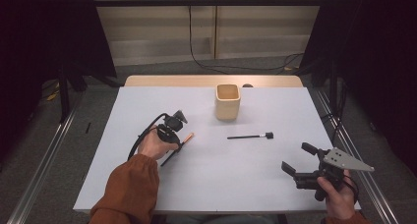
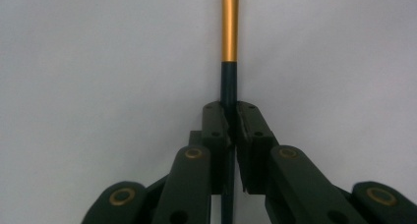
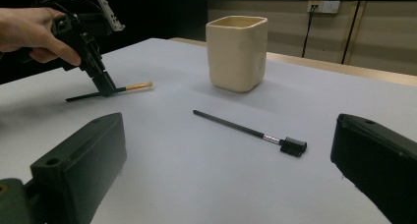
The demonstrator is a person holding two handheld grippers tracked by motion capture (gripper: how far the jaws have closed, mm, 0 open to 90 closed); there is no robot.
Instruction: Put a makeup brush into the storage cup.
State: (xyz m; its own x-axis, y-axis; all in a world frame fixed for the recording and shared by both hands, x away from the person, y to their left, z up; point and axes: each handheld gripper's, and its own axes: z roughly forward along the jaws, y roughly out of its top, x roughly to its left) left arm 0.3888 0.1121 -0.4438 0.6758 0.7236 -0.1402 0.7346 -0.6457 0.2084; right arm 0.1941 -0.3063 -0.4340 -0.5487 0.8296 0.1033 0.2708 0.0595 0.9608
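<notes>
Clamping the gold-banded brush (image 2: 229,47) on the surface (image 1: 206,180), the left claw (image 1: 180,144) has its grip, the right claw (image 1: 298,158) gaping empty, the cup (image 1: 228,102) unfilled

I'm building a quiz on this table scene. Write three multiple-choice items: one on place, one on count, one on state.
1. Where does the black brush lie?
A. inside the cup
B. on the table, nearer the person than the cup
C. on the floor

2. How many brushes are in sight?
A. two
B. four
C. five

3. How is the left tool?
A. wide open
B. shut on the gold-banded brush
C. shut on the cup

Answers:
1 B, it lies flat below the cream cup in the high view.
2 A, the black one and the gold-banded brush.
3 B, its jaws press the handle.
</notes>
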